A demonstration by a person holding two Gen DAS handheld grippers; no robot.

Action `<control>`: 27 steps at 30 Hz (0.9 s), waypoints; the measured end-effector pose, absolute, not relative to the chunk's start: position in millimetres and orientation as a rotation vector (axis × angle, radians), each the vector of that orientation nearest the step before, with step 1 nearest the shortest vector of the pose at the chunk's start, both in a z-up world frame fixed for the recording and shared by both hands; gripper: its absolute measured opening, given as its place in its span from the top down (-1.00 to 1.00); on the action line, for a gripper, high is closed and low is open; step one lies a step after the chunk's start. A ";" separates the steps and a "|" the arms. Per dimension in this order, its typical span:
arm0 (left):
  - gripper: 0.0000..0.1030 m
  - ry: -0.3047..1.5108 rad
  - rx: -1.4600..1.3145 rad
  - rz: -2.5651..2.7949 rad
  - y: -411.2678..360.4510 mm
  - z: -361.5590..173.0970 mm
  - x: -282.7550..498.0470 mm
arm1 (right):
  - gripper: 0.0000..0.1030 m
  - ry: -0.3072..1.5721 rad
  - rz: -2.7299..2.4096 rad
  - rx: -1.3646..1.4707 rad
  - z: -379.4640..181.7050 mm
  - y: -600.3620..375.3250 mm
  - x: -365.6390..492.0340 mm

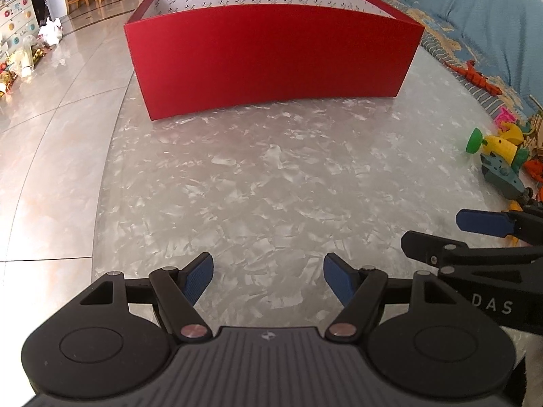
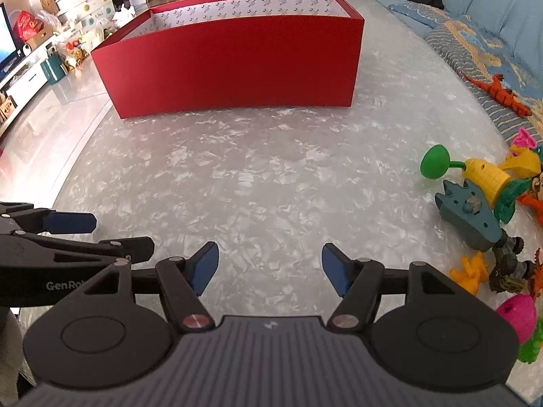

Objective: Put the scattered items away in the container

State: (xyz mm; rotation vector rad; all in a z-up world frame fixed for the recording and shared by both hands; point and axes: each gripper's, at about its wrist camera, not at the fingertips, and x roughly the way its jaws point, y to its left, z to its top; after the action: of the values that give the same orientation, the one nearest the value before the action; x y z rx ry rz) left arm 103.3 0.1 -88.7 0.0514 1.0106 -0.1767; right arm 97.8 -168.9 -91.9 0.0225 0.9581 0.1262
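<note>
Both the left gripper (image 1: 268, 276) and right gripper (image 2: 269, 268) hover with ribbed blue pads apart and empty over the glossy marbled table (image 2: 254, 186), the rectangular red cardboard box (image 2: 230, 61) standing ahead and moulded plastic toys (image 2: 482, 196) heaped at the right edge.

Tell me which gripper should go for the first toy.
Right. The toys lie in a heap at the right edge of the table, nearer the right gripper than the left gripper. Both are open and empty, with the red box straight ahead.
</note>
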 end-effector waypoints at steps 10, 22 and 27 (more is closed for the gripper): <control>-0.48 1.003 0.062 -0.175 -8.0 -90.5 107.2 | -0.27 0.960 0.113 0.008 -96.7 -176.5 100.2; -0.49 0.996 0.053 -0.179 -5.1 -89.6 104.1 | -0.27 0.965 0.108 0.007 -96.9 -175.4 98.6; -0.49 0.995 0.057 -0.179 -5.6 -90.0 104.0 | -0.27 0.970 0.112 0.007 -97.7 -175.0 99.2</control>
State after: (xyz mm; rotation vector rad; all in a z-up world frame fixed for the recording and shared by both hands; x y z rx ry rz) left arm 104.0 -5.6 -90.0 0.0571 0.9949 -0.1789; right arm 99.2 -175.0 -97.7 0.0068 0.9700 0.1115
